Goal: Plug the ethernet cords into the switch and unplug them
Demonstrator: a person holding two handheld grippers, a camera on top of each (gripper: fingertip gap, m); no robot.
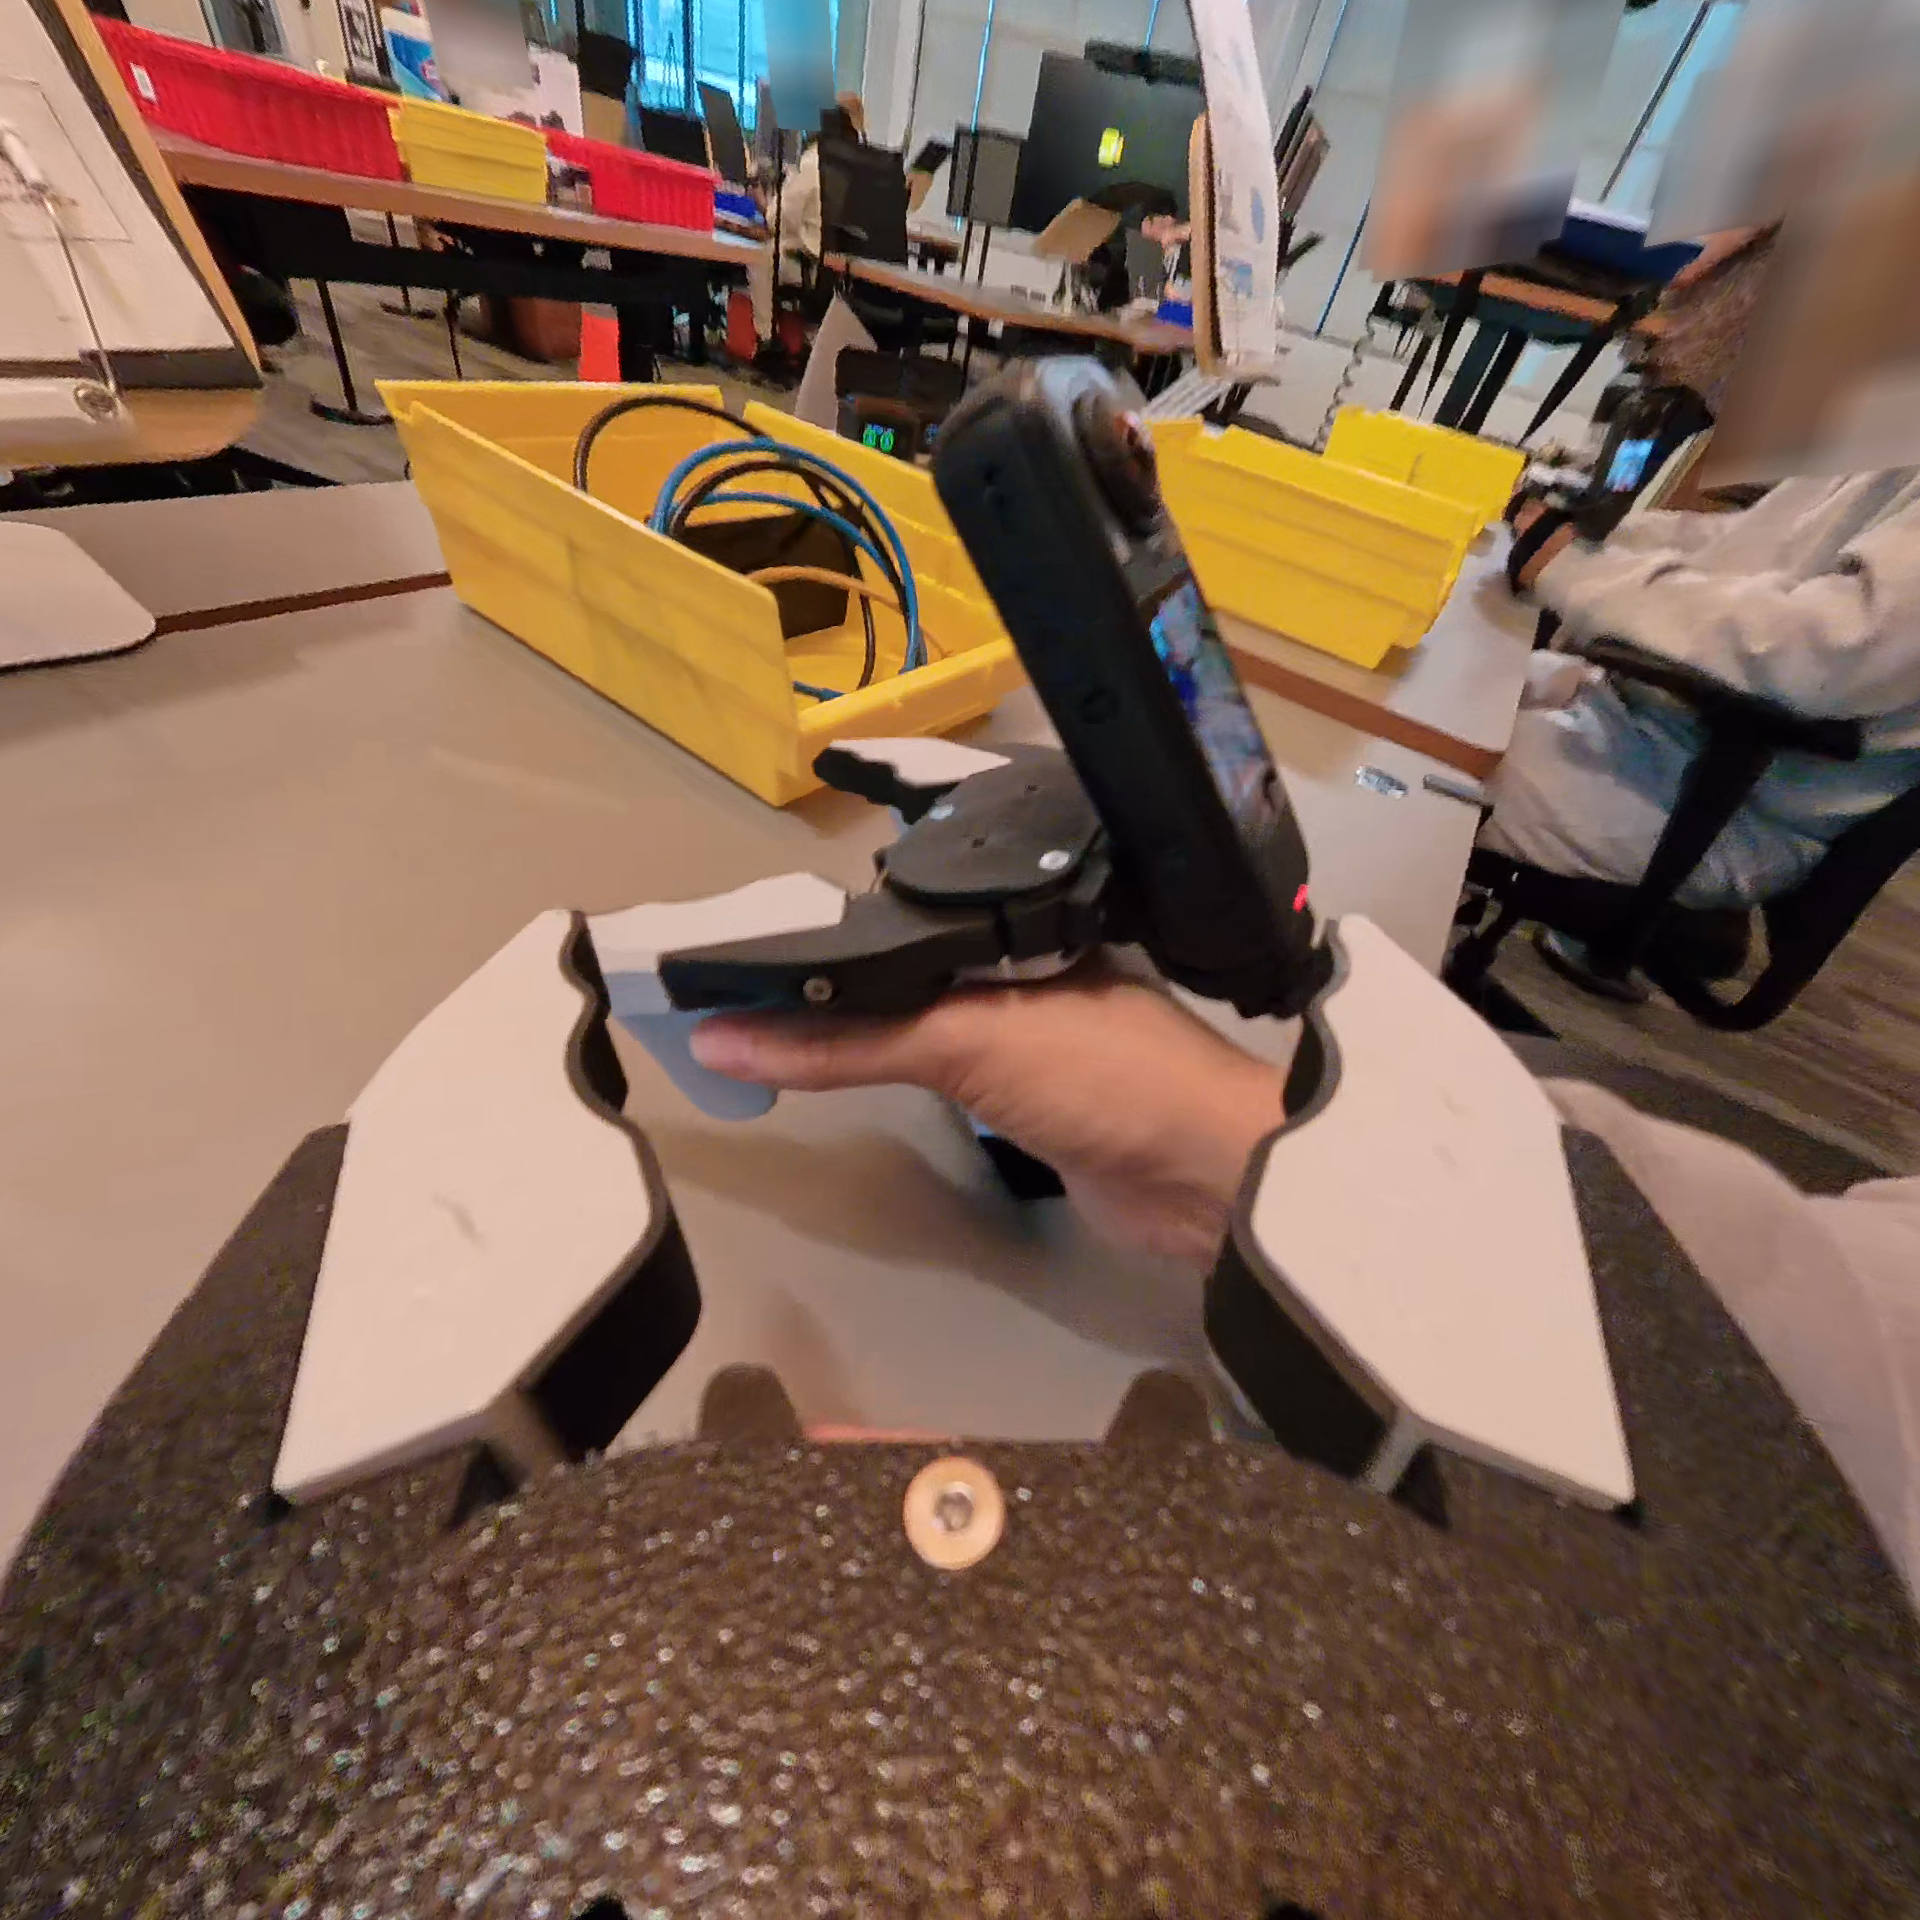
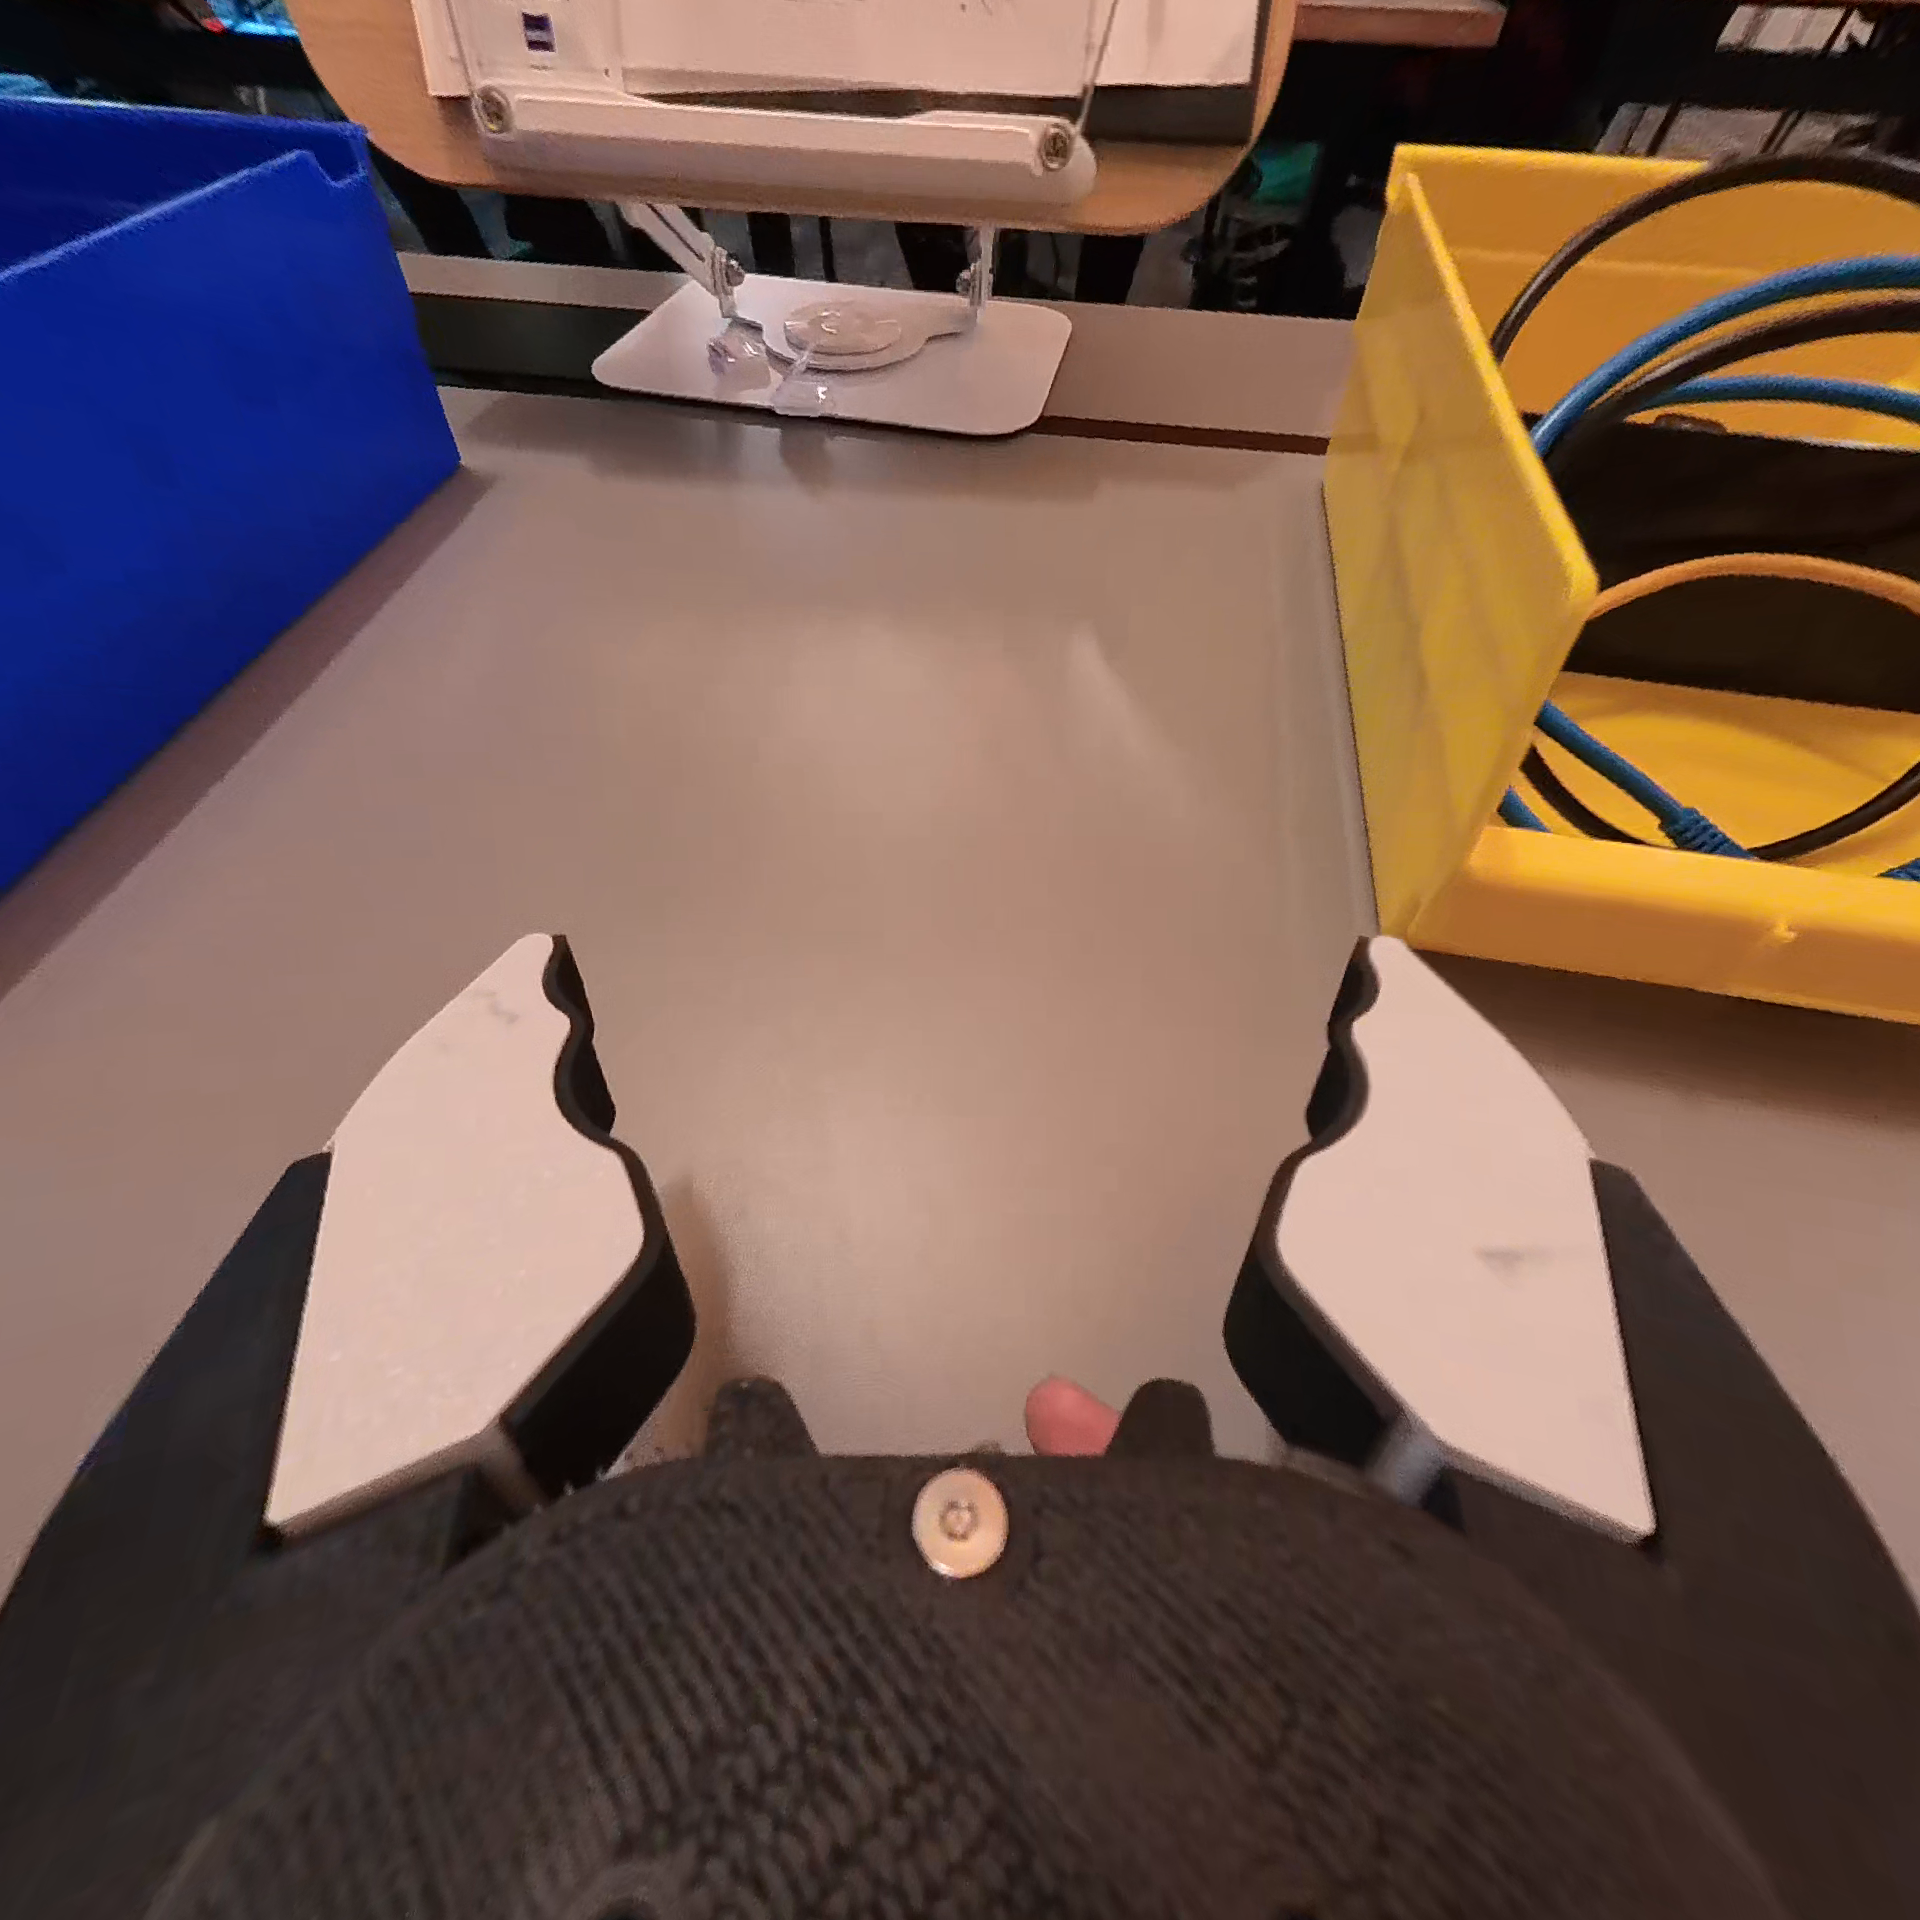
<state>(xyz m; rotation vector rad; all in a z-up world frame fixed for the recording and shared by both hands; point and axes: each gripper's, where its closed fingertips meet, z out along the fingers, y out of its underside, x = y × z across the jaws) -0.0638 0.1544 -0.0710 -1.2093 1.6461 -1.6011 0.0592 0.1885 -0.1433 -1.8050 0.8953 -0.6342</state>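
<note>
The left gripper (image 1: 945, 1049) hangs above the grey table (image 1: 312, 831) with its two fingers spread wide, and nothing is between them. In front of it, in the left wrist view, a hand (image 1: 1039, 1081) holds the right gripper (image 1: 727, 831), which carries a black camera (image 1: 1132, 665) tilted upward. The right gripper (image 2: 961, 1039) is also released in its own view, the fingers far apart over bare table, gripping nothing. The ethernet cords (image 1: 831, 540), blue, black and one orange-brown, lie coiled inside a yellow bin (image 1: 623, 603) on the table, beyond the right gripper. In the right wrist view this yellow bin (image 2: 1455, 623) stands at the right side with the ethernet cords (image 2: 1714, 312) in it, and a blue plug (image 2: 1699, 831) rests near its front wall. A dark box is under the coils; I cannot tell if it is the switch. A blue bin (image 2: 187, 468) stands at the left, well apart from the yellow one.
</note>
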